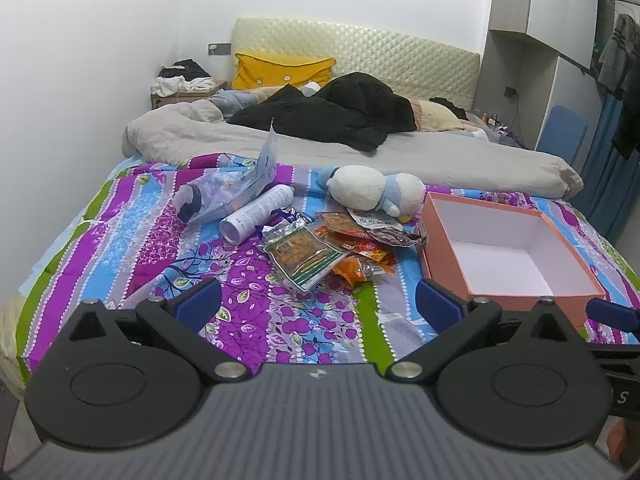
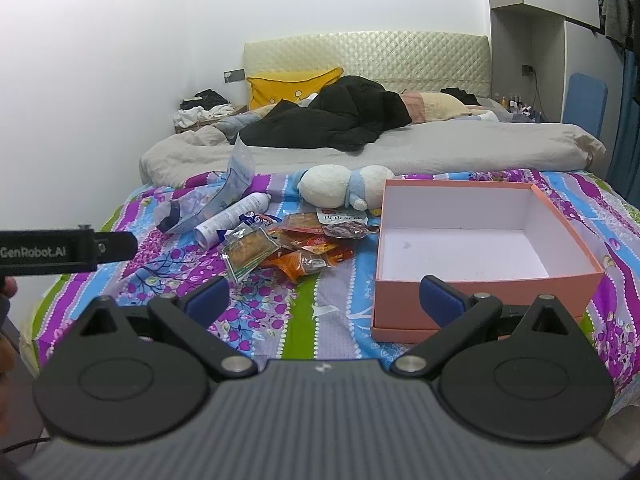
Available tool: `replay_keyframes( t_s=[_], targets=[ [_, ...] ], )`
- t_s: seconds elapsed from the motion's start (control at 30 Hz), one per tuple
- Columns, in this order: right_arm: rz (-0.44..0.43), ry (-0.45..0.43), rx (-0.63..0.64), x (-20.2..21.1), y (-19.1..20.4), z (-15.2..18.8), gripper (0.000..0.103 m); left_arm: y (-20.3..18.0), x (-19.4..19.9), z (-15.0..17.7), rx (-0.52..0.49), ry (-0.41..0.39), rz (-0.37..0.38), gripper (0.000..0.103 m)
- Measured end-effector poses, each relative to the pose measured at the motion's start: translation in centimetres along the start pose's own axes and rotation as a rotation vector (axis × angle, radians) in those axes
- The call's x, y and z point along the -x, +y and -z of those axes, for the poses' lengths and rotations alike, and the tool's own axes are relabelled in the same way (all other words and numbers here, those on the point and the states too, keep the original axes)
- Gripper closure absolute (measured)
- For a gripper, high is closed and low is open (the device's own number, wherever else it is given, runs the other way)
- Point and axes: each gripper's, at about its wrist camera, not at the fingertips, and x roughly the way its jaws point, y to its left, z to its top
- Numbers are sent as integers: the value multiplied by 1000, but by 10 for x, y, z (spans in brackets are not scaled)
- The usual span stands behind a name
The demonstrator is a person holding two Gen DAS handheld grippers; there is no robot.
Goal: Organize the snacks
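A heap of snack packets (image 1: 340, 246) (image 2: 288, 250) lies on the flowered bedspread, topped by a clear packet with a green edge (image 1: 306, 258) (image 2: 244, 256). To its right stands an open pink box (image 1: 508, 256) (image 2: 472, 240) with a white inside and nothing in it. My left gripper (image 1: 318, 302) hovers open over the bed's near end, short of the snacks. My right gripper (image 2: 324, 300) is open too, with its right finger in front of the box's near wall. In the right wrist view the left gripper (image 2: 116, 246) shows side-on at the left edge.
A white spray can (image 1: 256, 214) (image 2: 232, 220), a clear bag holding a bottle (image 1: 224, 192) (image 2: 208, 200) and a plush toy (image 1: 376, 190) (image 2: 344, 186) lie behind the snacks. Further back are a grey duvet (image 1: 320, 144), black clothing (image 1: 340, 114) and a yellow pillow (image 1: 280, 70).
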Motion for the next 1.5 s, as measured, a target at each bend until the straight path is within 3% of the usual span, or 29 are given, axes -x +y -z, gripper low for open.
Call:
replay_keyframes(
  t_s=[0.87,1.5],
  targets=[
    [28,4,-20,1,-9,3,0,-9,-15,3,9,8,69,0],
    [24,35,-54,-11,-8,9,0,0,-44,4,34,73,86,0]
  ],
)
